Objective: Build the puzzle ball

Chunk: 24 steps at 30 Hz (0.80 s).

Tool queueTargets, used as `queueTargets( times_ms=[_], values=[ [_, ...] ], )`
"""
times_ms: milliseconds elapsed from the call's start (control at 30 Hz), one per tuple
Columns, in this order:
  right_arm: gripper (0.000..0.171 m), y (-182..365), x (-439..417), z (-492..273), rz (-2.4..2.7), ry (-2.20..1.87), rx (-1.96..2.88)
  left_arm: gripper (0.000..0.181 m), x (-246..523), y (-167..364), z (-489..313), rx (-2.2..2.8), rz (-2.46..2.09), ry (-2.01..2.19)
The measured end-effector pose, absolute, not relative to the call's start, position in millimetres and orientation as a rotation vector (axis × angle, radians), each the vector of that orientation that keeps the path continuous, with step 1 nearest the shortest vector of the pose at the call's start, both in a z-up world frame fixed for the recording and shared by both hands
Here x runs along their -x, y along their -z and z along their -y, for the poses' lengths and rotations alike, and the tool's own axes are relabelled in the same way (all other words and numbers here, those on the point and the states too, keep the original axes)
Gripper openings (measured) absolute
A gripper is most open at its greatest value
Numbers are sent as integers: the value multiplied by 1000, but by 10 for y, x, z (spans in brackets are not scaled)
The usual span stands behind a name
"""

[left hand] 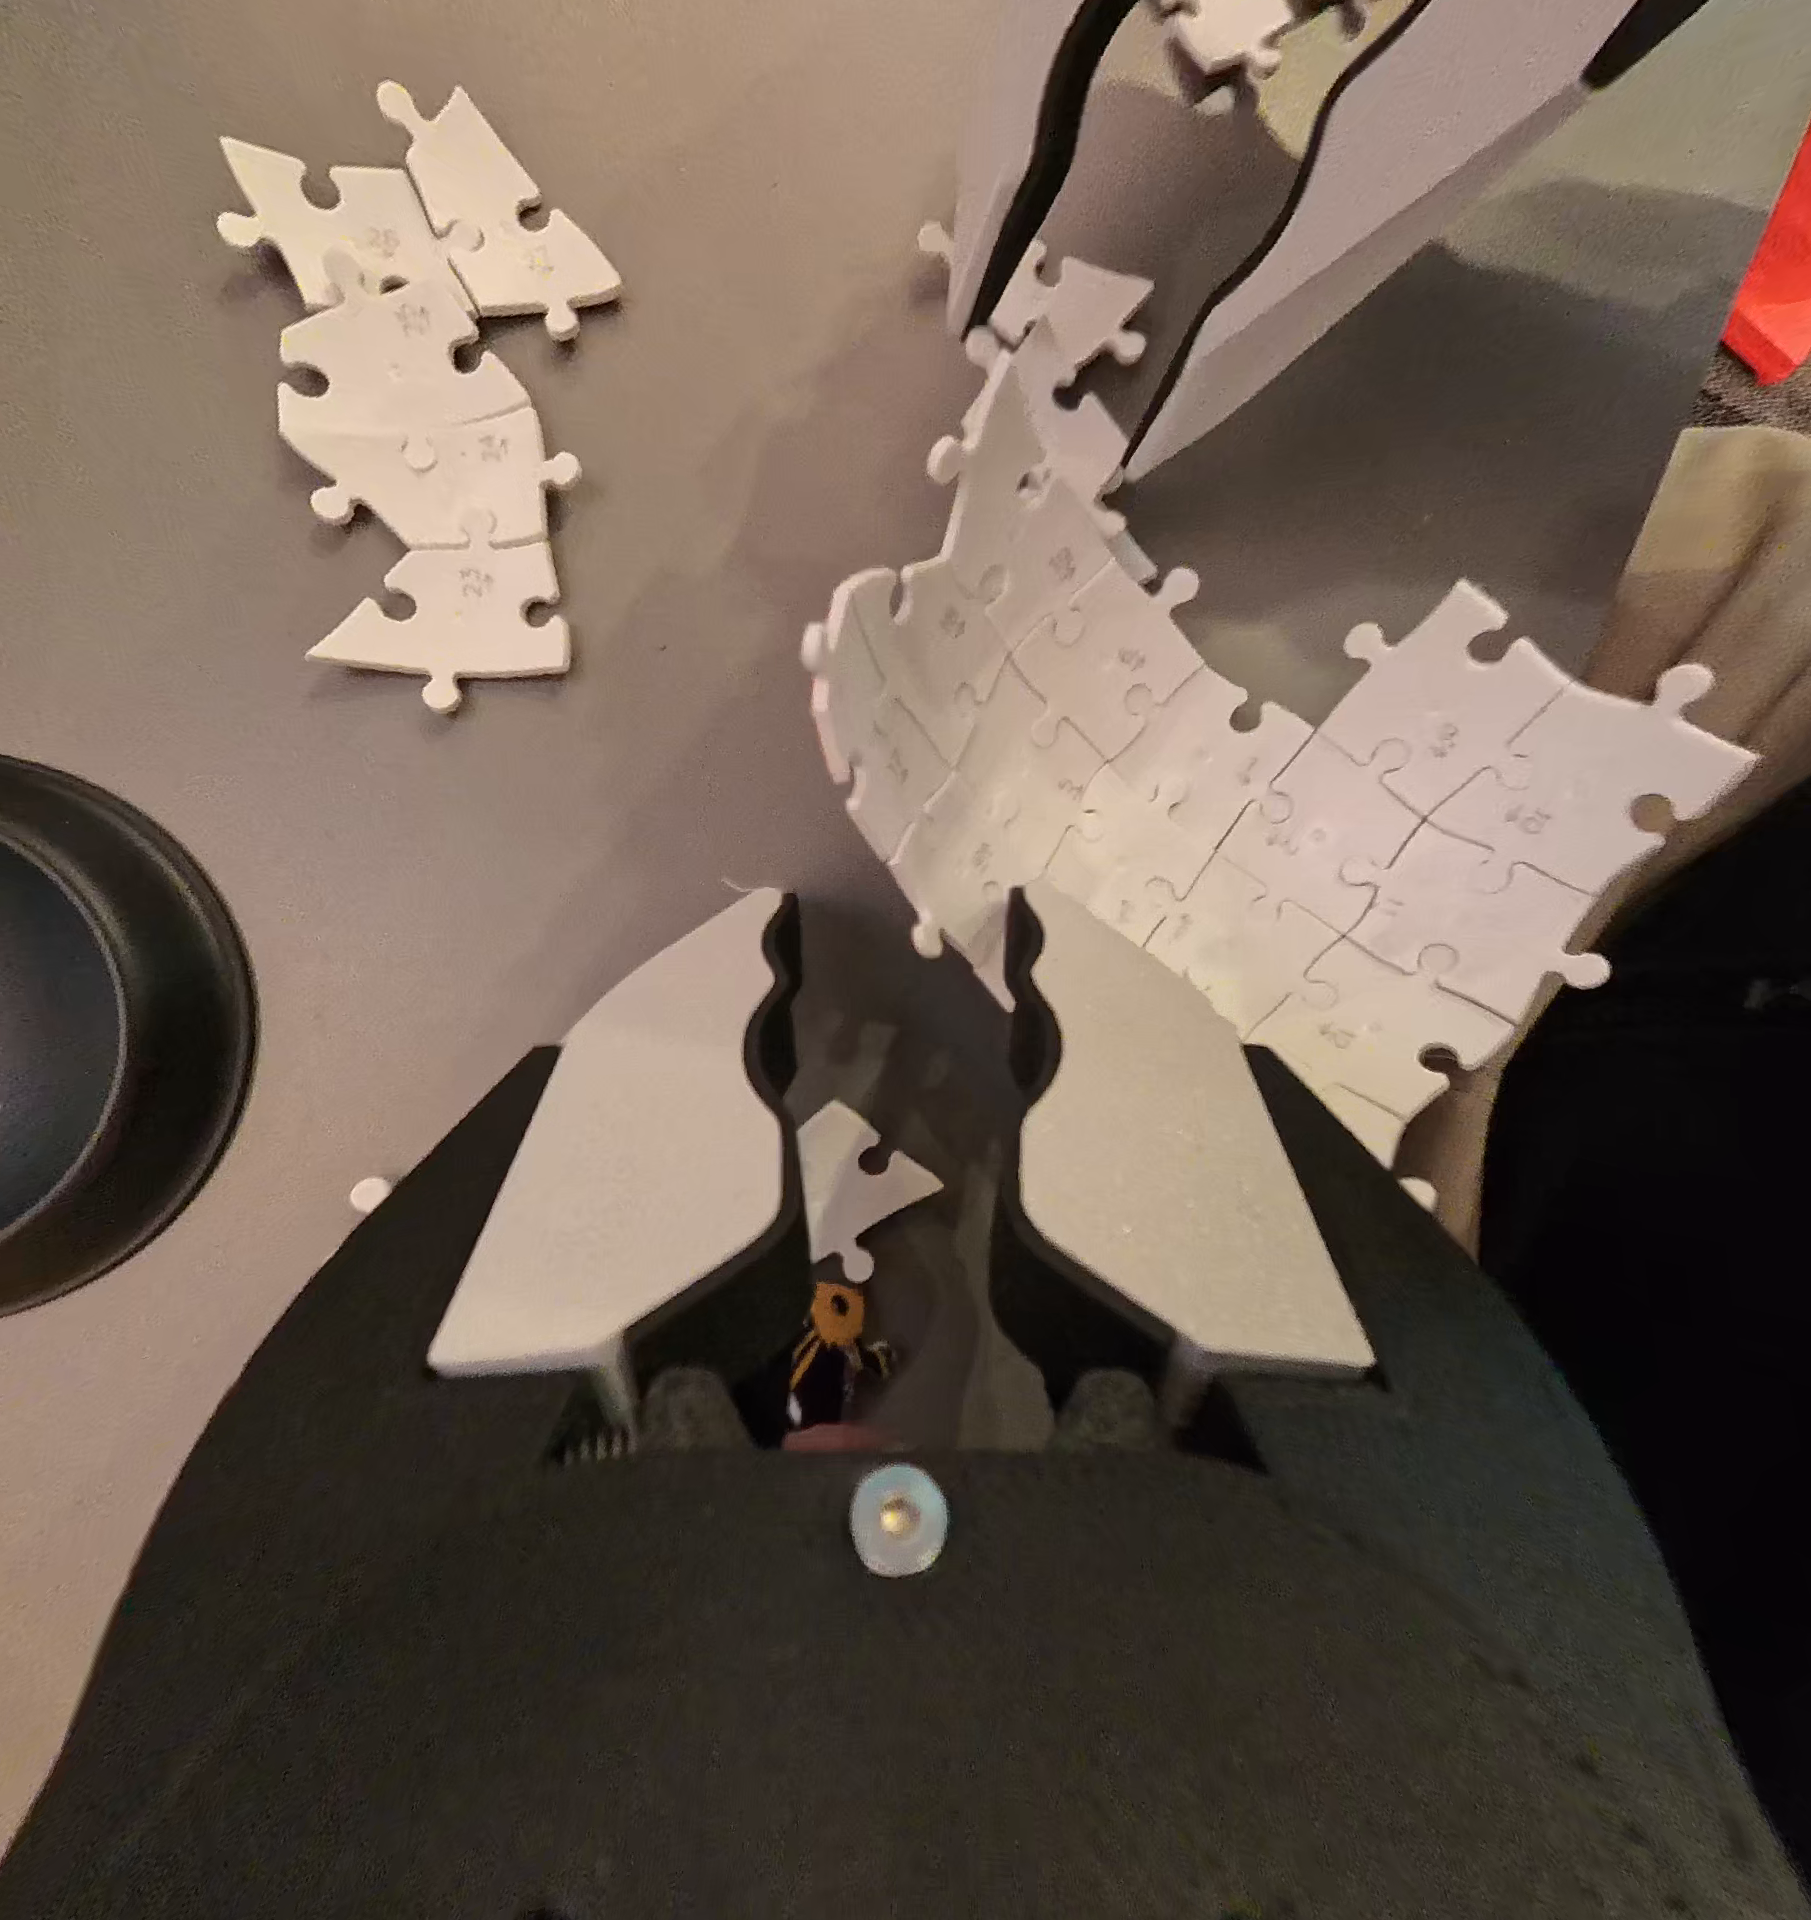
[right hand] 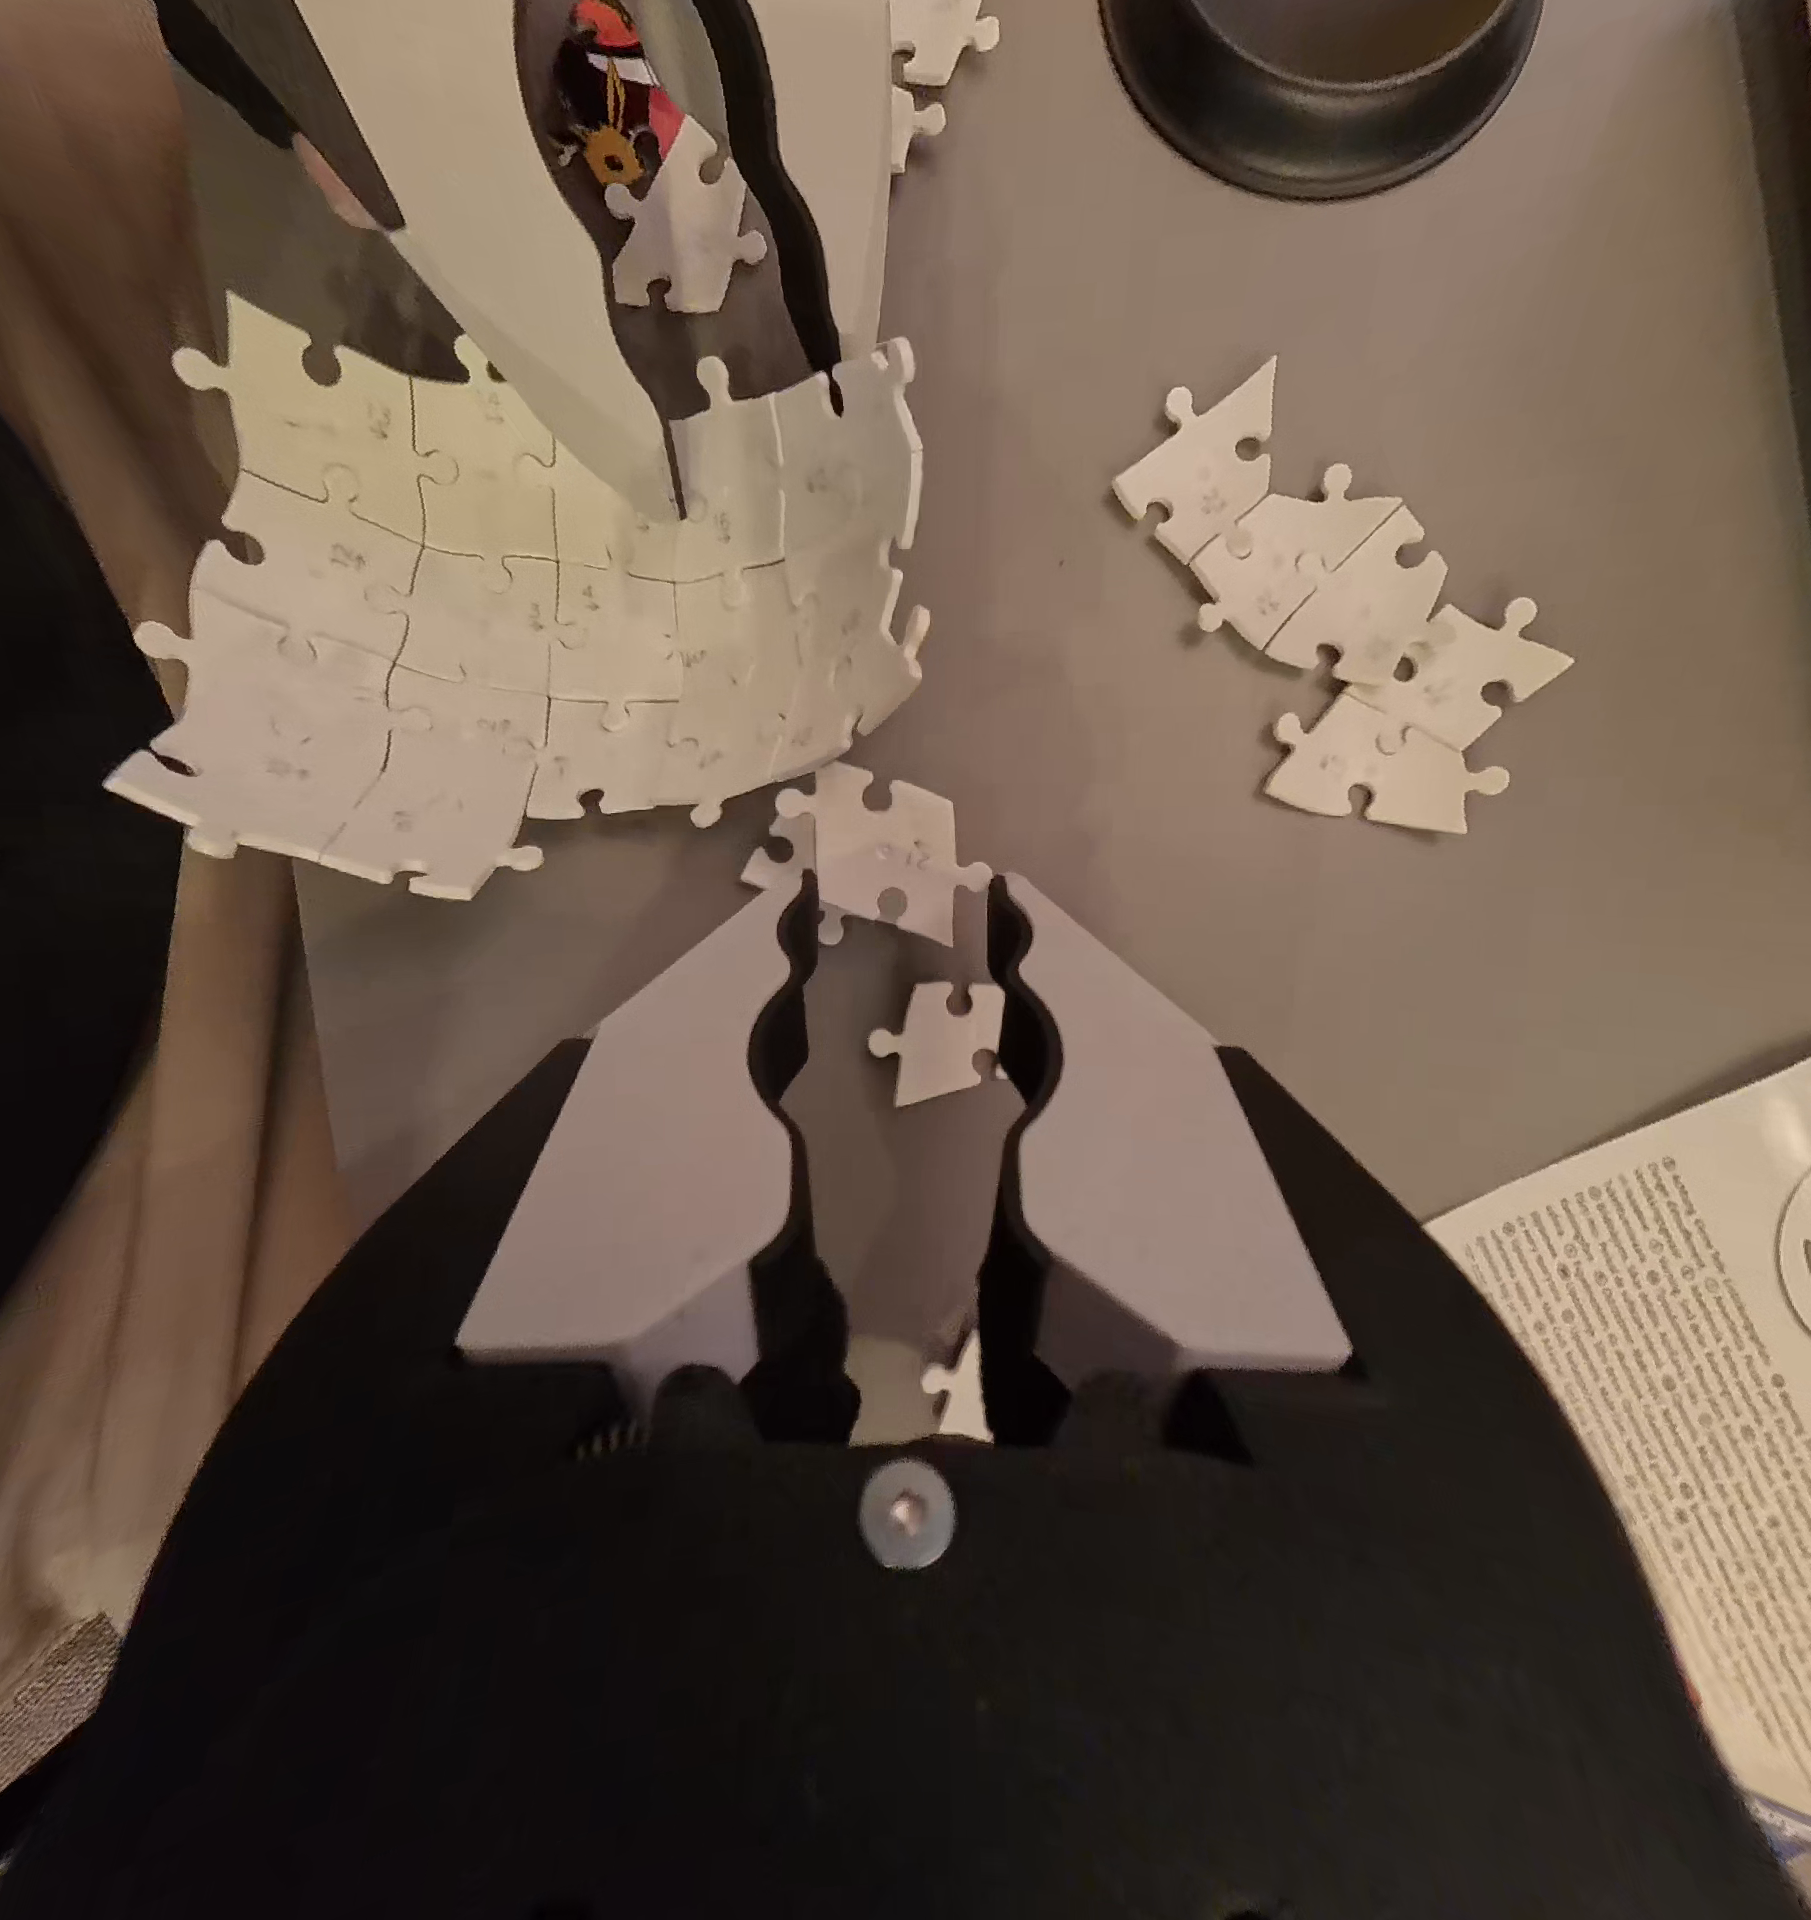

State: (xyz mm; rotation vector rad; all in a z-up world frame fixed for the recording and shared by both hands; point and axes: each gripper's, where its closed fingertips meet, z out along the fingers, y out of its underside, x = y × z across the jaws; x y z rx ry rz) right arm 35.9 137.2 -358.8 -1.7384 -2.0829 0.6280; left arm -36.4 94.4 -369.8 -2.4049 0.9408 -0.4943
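My left hand-held gripper (left hand: pixel 901 914) parted at the curved puzzle sheet's (left hand: pixel 1244 810) edge, my right hand-held gripper (right hand: pixel 899 894) parted around two joined pieces (right hand: pixel 896 862), grey desk (left hand: pixel 672 520) below

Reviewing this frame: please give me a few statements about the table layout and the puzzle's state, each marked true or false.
1. A black bowl sits on the grey table. True.
2. The assembled section is already a closed ball. False: it is an open, curved sheet of joined pieces.
3. A cluster of joined wedge pieces lies apart from the assembled section. True.
4. The left gripper has its jaws pressed fully together. False: a clear gap shows between its fingers.
5. There is no paper in the scene. False: a printed sheet lies at the right in the right wrist view.
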Motion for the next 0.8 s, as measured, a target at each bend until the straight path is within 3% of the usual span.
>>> queueTargets(
  times_ms=[33,800],
  values=[
    [31,3592,-343,-1368,2086,-627,1734,38,377,3710,-938,2409,-951,475],
    [31,3732,-126,-1236,2156,-575,1649,41,590,3719,-889,2408,-982,349]
  ],
)
